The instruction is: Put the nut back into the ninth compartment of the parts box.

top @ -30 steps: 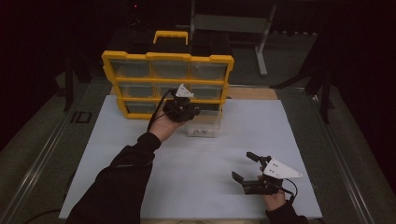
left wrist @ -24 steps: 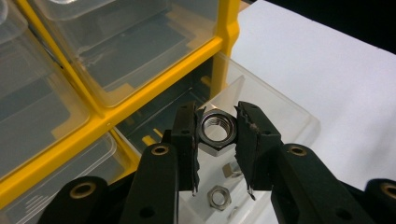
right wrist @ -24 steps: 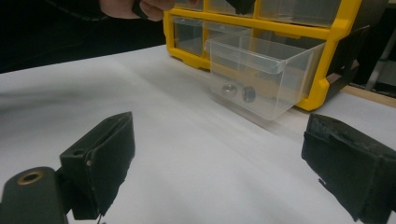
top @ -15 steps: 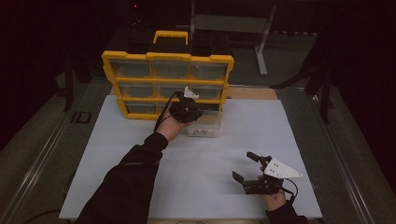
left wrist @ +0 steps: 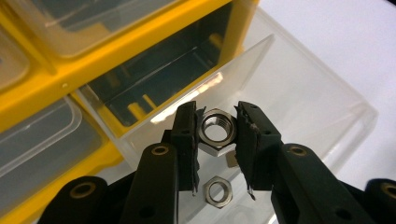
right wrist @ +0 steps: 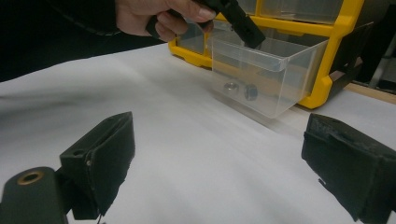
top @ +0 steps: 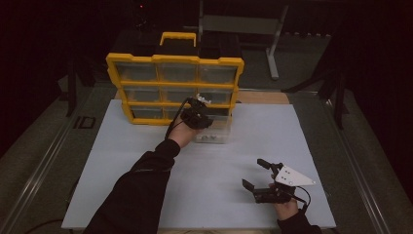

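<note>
Right gripper (top: 257, 174) sits nearest, jaws spread wide over bare white sheet (top: 311, 146), nothing between them. Further out, left gripper (left wrist: 217, 135) is clamped on a steel nut (left wrist: 216, 131), poised over the clear drawer (left wrist: 322, 107), another nut (left wrist: 216, 192) lying just below it. Yellow organizer (top: 175, 61) behind.
</note>
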A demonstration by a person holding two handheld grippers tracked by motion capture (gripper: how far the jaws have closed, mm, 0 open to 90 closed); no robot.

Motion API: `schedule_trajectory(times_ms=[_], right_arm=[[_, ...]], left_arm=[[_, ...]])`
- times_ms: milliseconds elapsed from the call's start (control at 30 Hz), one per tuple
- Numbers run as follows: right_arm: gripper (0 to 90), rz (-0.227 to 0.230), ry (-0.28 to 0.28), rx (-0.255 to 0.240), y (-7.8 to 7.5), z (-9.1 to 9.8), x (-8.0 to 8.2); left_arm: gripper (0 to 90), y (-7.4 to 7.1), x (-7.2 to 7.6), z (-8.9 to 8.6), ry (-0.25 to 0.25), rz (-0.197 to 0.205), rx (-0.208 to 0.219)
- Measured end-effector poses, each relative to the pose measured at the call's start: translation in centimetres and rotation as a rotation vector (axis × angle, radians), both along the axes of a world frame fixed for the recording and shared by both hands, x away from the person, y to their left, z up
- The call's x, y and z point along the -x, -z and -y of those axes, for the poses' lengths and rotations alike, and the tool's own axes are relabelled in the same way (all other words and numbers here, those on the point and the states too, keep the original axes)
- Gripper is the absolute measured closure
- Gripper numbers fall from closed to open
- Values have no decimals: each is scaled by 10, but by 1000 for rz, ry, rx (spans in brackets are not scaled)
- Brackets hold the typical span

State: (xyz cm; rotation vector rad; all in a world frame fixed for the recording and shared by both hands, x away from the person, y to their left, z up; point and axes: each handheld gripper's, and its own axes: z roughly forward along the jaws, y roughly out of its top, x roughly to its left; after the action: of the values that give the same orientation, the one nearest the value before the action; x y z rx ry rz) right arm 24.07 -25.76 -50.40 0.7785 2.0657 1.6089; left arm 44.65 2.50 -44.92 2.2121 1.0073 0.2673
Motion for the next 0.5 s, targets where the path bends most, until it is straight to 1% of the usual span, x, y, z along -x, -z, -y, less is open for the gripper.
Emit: schedule_trajectory(times_ms=[200, 267, 367, 433, 500], right_arm=[[99, -1, -2, 0, 0, 0, 0], [99, 0, -3, -1, 0, 0, 0], [99, -4, -2, -2, 0, 0, 0], [98, -1, -2, 0, 0, 0, 0], [98, -3, -3, 1, 0, 0, 0]], left_arm=[[687, 5, -3, 4, -1, -23, -29], [687, 4, -4, 4, -2, -23, -36], [687, 4, -6, 5, -9, -35, -44], [686, 4, -8, 6, -9, -54, -46], [681, 4, -8, 5, -13, -51, -41]])
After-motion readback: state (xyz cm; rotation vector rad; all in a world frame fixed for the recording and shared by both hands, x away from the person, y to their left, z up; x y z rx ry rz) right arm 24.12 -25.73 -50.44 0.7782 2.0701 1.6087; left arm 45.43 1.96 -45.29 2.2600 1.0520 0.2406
